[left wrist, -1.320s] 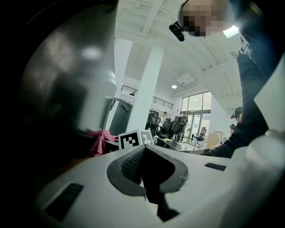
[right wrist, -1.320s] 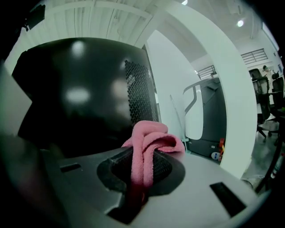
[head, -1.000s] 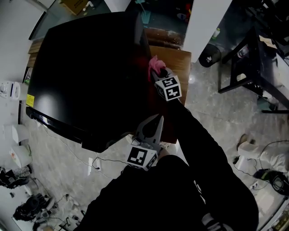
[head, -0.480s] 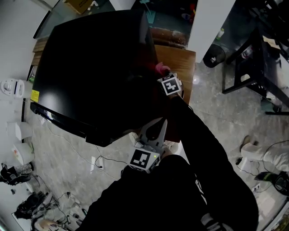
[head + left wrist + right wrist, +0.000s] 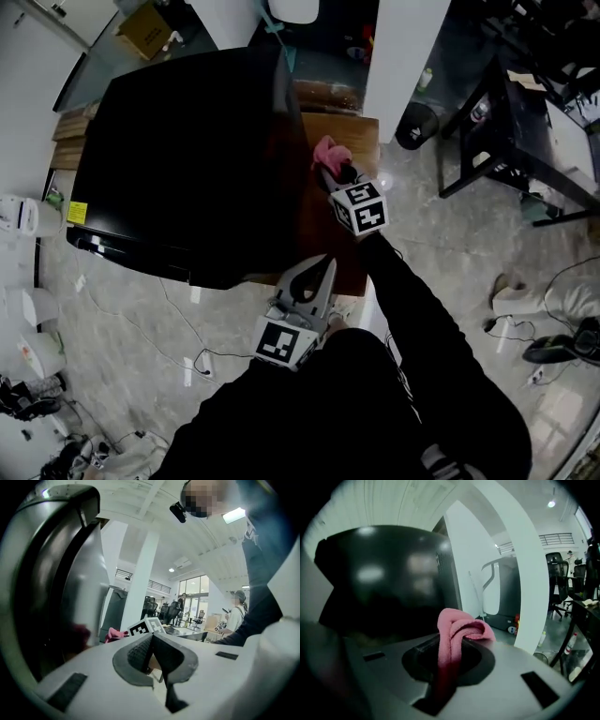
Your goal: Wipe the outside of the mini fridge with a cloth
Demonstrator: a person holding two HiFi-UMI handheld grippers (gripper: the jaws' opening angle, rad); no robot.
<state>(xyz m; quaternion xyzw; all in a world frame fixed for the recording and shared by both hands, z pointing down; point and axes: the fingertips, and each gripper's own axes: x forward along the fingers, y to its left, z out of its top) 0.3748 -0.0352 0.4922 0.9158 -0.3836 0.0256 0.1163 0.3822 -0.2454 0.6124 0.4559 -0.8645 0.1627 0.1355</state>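
The black mini fridge fills the upper left of the head view, standing on a wooden table. My right gripper is shut on a pink cloth beside the fridge's right side wall, over the table. In the right gripper view the pink cloth is bunched between the jaws, with the fridge's dark wall just to the left. My left gripper hovers lower down near the fridge's front right corner, jaws shut on nothing; its view shows the fridge side at left.
White pillars stand behind the table. A black metal desk frame is at the right. Cables and white appliances lie on the stone floor at left. A cardboard box sits at the back.
The right gripper with the pink cloth has slid along the fridge's right side, away from the wall and slightly lower; the head view shifted. The left gripper stays in about the same place.
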